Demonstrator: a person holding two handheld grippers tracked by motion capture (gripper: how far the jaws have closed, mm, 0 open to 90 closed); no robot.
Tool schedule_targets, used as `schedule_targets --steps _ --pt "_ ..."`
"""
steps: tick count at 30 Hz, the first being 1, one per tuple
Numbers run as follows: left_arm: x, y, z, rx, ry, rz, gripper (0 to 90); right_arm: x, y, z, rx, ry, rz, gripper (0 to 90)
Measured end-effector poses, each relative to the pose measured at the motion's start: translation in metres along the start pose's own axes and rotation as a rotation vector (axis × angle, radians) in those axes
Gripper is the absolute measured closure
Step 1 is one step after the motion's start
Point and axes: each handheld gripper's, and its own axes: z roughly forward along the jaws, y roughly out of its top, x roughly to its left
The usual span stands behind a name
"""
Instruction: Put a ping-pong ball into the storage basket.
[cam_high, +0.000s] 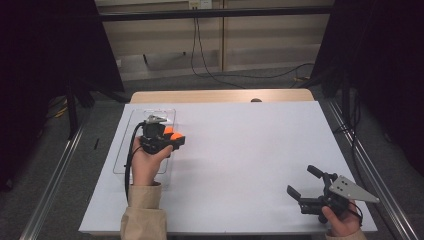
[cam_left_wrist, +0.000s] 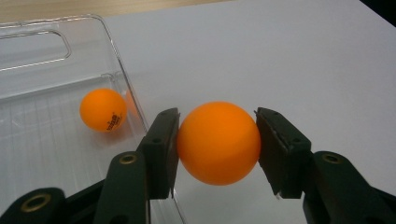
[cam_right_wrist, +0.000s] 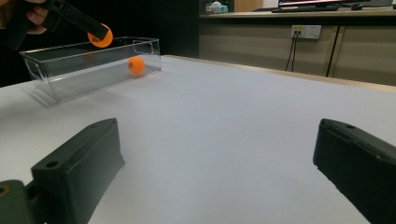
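My left gripper (cam_left_wrist: 217, 140) is shut on an orange ping-pong ball (cam_left_wrist: 218, 154), one black pad against each side of it. It holds the ball in the air by the right wall of a clear plastic tray (cam_left_wrist: 46, 46). A second orange ball (cam_left_wrist: 102, 109) lies inside the tray. From above, the left gripper (cam_high: 171, 135) hangs over the tray (cam_high: 125, 150) at the table's left. My right gripper (cam_high: 300, 180) rests near the front right corner, jaws wide open with nothing between them. Its view (cam_right_wrist: 215, 168) looks across to the tray (cam_right_wrist: 56, 70), the ball inside (cam_right_wrist: 136, 65) and the held ball (cam_right_wrist: 103, 37).
A white sheet (cam_high: 240, 160) covers the table, and a wooden strip (cam_high: 220, 96) shows at its far edge. Dark curtains hang on both sides. Cables (cam_high: 210, 70) trail over the floor behind, and metal rails (cam_high: 370, 170) run along each side of the table.
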Motion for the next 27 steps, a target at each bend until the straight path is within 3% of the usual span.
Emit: schedule_targets --steps 27 --pt "0.0060 -0.0009 -0.0062 -0.012 0.011 -0.005 51.0 -0.0004 0.0000 -0.0004 0.000 0.000 -0.004 0.7"
